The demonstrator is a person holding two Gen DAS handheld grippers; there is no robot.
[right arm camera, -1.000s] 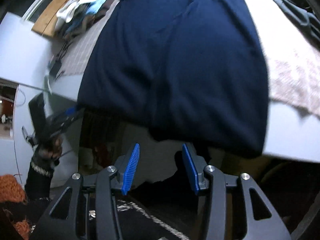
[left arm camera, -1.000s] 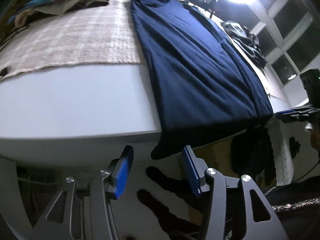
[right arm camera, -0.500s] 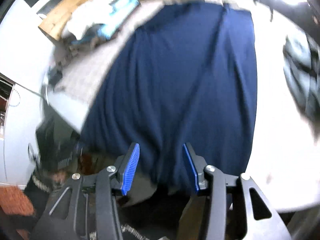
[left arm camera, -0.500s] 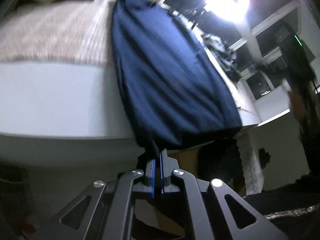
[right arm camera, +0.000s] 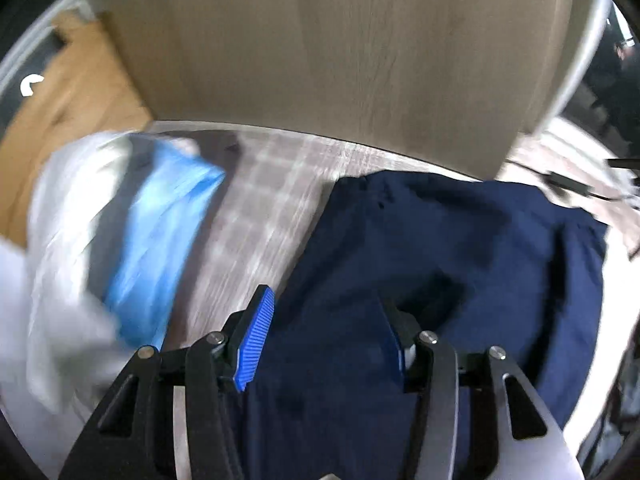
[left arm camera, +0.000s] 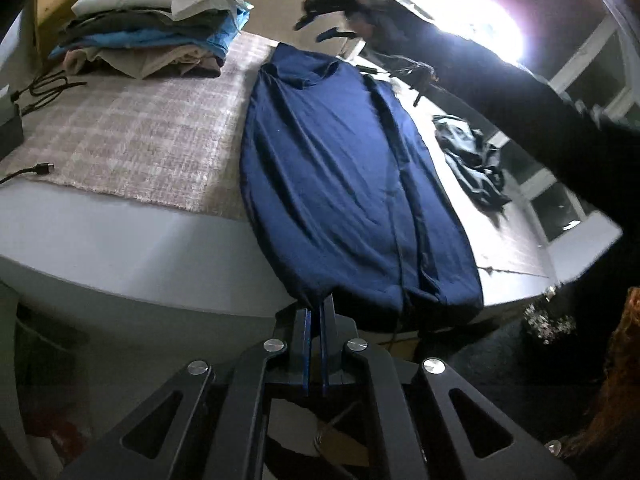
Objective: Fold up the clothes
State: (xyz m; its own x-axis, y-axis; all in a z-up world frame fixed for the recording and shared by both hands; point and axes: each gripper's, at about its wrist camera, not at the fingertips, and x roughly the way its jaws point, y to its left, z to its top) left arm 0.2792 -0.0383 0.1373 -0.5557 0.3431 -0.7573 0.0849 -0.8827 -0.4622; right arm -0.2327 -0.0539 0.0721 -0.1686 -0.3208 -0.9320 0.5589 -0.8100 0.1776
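On the checked blanket (left arm camera: 132, 140) (no writing legible), left gripper (left arm camera: 314, 312) jaws clench the navy garment (left arm camera: 340, 184) hem; right gripper (right arm camera: 324, 340) jaws are opening, empty.

The folded pile (right arm camera: 120, 248) smears into streaks in the right wrist view. Glare from the window (left arm camera: 492, 24) washes out everything beyond it.

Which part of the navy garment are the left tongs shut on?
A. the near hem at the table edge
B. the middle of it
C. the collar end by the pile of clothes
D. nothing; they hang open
A: the left tongs pinch the navy garment at its near hem, at the table edge.
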